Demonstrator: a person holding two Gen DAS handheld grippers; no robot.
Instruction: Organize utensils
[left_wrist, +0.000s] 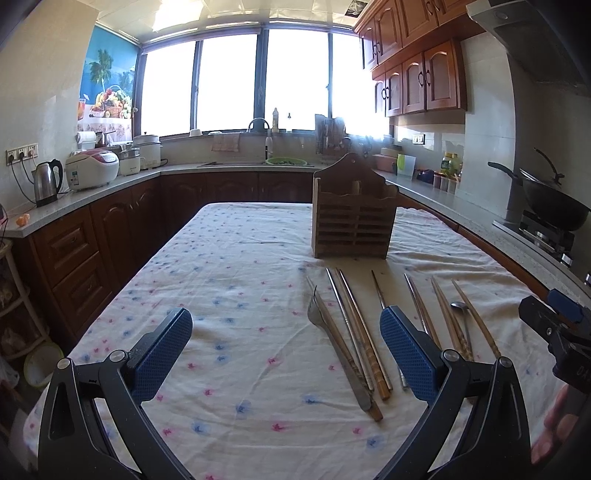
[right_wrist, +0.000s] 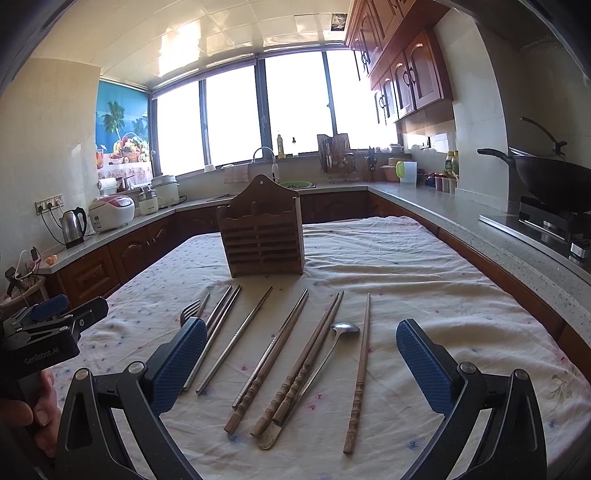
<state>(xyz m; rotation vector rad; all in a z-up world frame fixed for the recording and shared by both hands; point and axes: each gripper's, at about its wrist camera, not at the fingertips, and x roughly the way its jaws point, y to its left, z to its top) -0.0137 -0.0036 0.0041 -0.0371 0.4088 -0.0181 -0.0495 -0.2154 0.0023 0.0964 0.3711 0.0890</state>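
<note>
Lying fanned in the frame's lower centre before the wooden holder (right_wrist: 262, 236), chopsticks (right_wrist: 295, 363), fork (left_wrist: 319, 314) and spoon (right_wrist: 341, 328) awaited sorting; both the left gripper (left_wrist: 286, 356) and right gripper (right_wrist: 301, 363) hung released.

A floral tablecloth (right_wrist: 424, 280) bears a wooden holder (right_wrist: 262, 236), chopsticks (right_wrist: 295, 365), fork (left_wrist: 317, 314) and spoon (right_wrist: 343, 328).

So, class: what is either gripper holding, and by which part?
Nothing. The left gripper and right gripper are both open and empty.
</note>
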